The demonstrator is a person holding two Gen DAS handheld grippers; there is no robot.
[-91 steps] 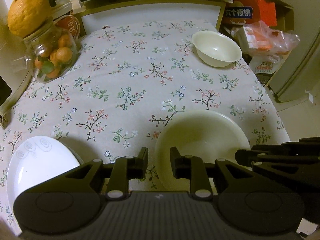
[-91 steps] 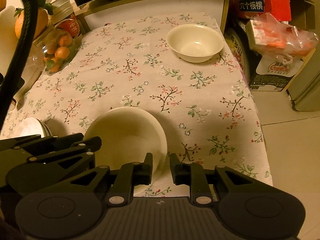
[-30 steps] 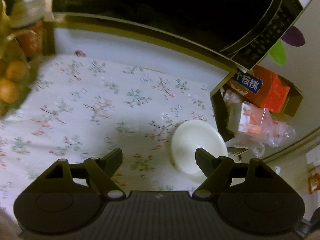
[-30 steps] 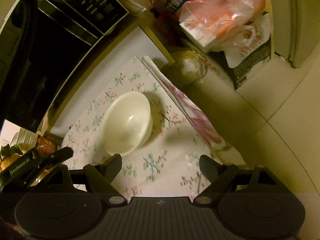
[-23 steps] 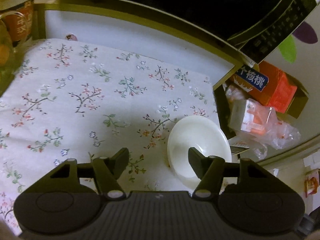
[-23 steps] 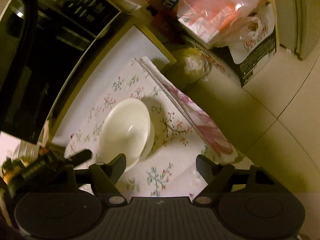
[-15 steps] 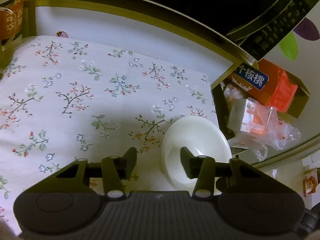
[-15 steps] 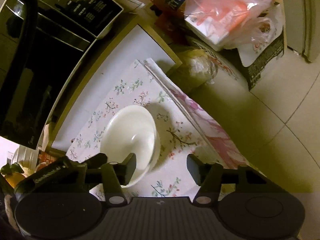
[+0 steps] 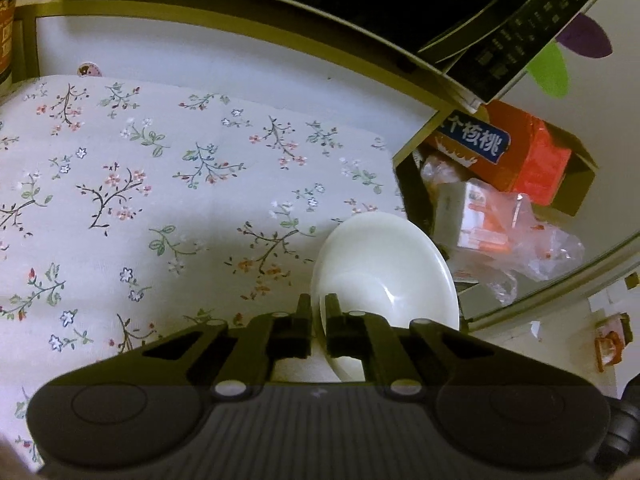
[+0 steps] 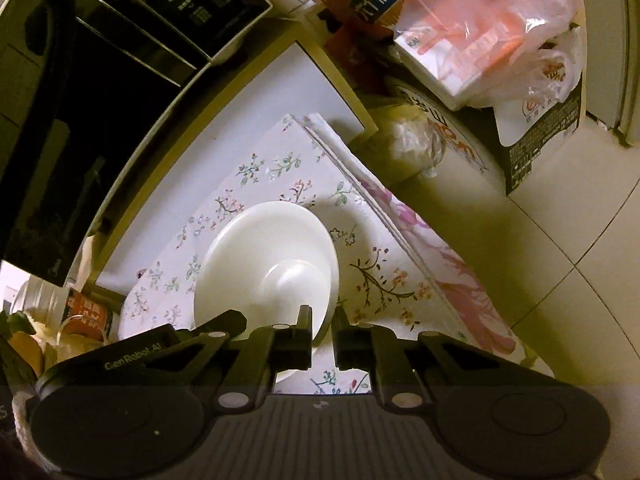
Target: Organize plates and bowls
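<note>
**A:** At the far right corner of the surface (image 9: 168,184), where is the bowl (image 9: 384,268) sitting, and what are your tongs doing?

**B:** It is sitting just beside the surface's right edge, with its rim nearly reaching the drop. I am pinching it from two sides. My left tongs (image 9: 318,312) are closed down to a sliver on the near left part of the rim, one pad inside the bowl and one outside. My right tongs (image 10: 322,318) are closed the same way on the near right part of the rim, and the wall is running between the pads.

**A:** What are you worrying about?

**B:** The glazed rim is looking slick and thin, so I am judging that two narrow pinches could slide off under an uneven lift. If one hand is rising faster, the bowl is tipping and twisting out of the other pair. Sideways drift could be carrying it over the right edge, where it would be dropping onto the tiled floor (image 10: 580,240). The flowered cloth (image 10: 384,280) could also be bunching under a dragged base.

**A:** And the room around you?

**B:** A dark microwave (image 9: 360,0) is standing on a shelf behind the surface. Beyond the right edge, an orange carton (image 9: 516,152) and a plastic bag of packets (image 10: 492,36) are crowding the floor. Dim yellow light is falling over everything.
</note>
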